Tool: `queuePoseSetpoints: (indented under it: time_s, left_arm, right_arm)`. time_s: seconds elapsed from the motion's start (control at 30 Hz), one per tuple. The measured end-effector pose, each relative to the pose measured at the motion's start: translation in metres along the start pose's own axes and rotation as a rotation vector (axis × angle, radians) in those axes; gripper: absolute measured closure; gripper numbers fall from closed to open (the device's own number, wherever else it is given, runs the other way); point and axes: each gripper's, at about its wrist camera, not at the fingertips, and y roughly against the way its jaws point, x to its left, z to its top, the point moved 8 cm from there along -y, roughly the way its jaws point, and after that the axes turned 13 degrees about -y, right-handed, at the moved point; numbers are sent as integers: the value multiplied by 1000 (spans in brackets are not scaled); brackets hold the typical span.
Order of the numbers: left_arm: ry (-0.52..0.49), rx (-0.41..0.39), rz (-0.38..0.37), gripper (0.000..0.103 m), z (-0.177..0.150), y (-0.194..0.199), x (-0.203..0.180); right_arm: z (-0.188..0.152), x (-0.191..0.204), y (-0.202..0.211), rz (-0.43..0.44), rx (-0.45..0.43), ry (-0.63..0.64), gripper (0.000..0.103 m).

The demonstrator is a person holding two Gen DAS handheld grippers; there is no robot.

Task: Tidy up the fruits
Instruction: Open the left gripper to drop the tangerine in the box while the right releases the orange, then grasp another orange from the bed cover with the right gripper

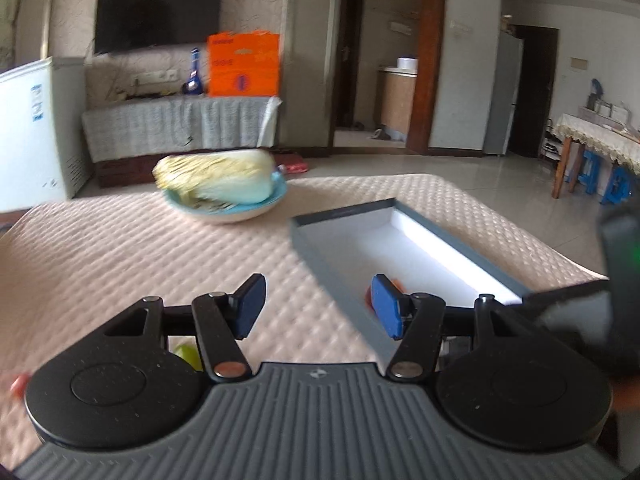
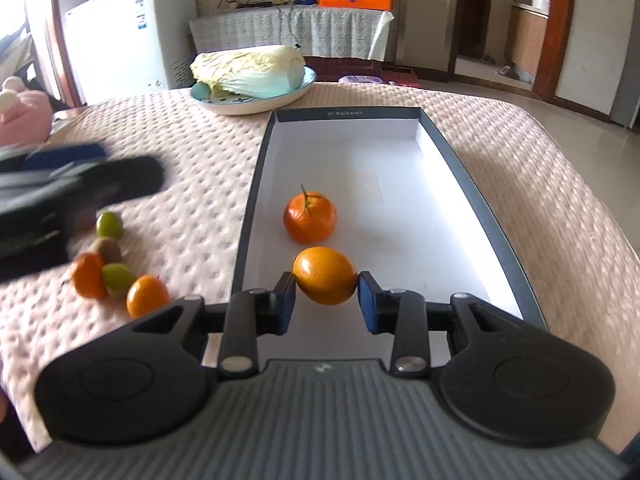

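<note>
My right gripper [image 2: 325,294] is shut on a smooth orange [image 2: 325,274], its blue pads pressing both sides, over the near end of the grey box with a white floor [image 2: 440,132]. A stemmed tangerine [image 2: 310,216] lies in the box just beyond. Left of the box, loose fruit sits on the pink quilted cloth: two green fruits [image 2: 109,224], a kiwi [image 2: 107,250] and two oranges [image 2: 147,295]. My left gripper [image 1: 318,292] is open with nothing between its fingers, above the cloth beside the box [image 1: 340,264]. It shows as a dark blur [image 2: 80,184] over the loose fruit.
A napa cabbage [image 2: 248,68] lies in a blue bowl [image 2: 256,106] at the far side of the table, behind the box. A pink plush toy [image 2: 20,112] sits at the left edge. The table's right edge drops to tiled floor [image 1: 500,184].
</note>
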Motion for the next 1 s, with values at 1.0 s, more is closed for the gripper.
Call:
queuePoseSetpoints:
  time_s: [1.0]
  left_arm:
    - [146, 182, 258, 38, -91, 57, 105]
  right_arm:
    - [17, -18, 12, -81, -137, -157, 51]
